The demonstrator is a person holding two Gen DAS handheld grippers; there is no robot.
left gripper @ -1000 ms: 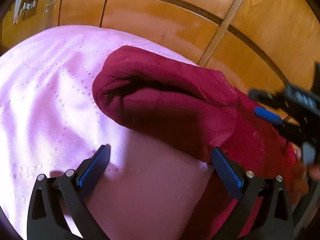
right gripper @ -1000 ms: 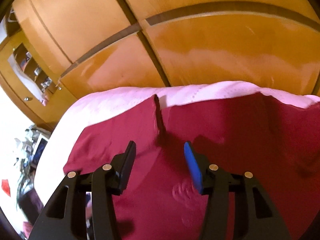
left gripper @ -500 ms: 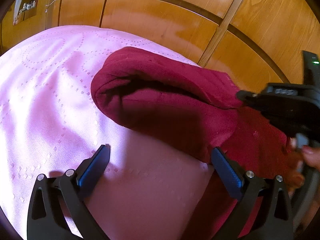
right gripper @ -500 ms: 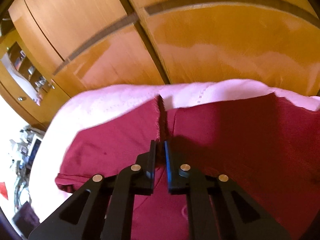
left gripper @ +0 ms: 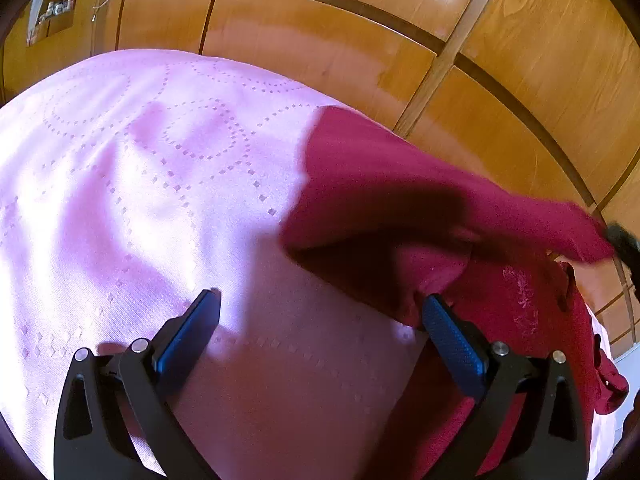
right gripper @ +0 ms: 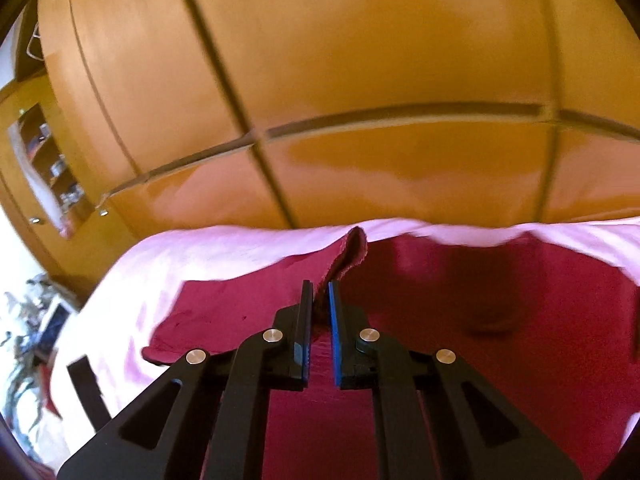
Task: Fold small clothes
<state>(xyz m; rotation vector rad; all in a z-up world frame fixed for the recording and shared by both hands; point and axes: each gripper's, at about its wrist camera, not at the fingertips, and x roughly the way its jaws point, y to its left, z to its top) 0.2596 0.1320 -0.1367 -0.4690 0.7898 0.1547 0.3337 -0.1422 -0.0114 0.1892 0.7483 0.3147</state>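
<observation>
A dark red garment (left gripper: 400,184) lies on a pink patterned bedspread (left gripper: 120,184). In the left wrist view its upper layer is lifted and stretched to the right, with a shadow under it. My left gripper (left gripper: 320,316) is open and empty, low over the bedspread, its right pad (left gripper: 452,340) touching the garment's near edge. My right gripper (right gripper: 319,300) is shut on a pinched ridge of the red garment (right gripper: 480,320) and holds it raised above the bed. The right gripper's tip shows at the far right of the left wrist view (left gripper: 624,240).
Glossy wooden wardrobe doors (right gripper: 360,80) stand right behind the bed. A shelf niche with small items (right gripper: 48,168) is at the left. Clutter (right gripper: 24,340) lies beyond the bed's left edge. Bare bedspread stretches left of the garment.
My right gripper closed on a fold of the red garment and has lifted it up and to the right, pulling the top layer taut. My left gripper stayed open in place.
</observation>
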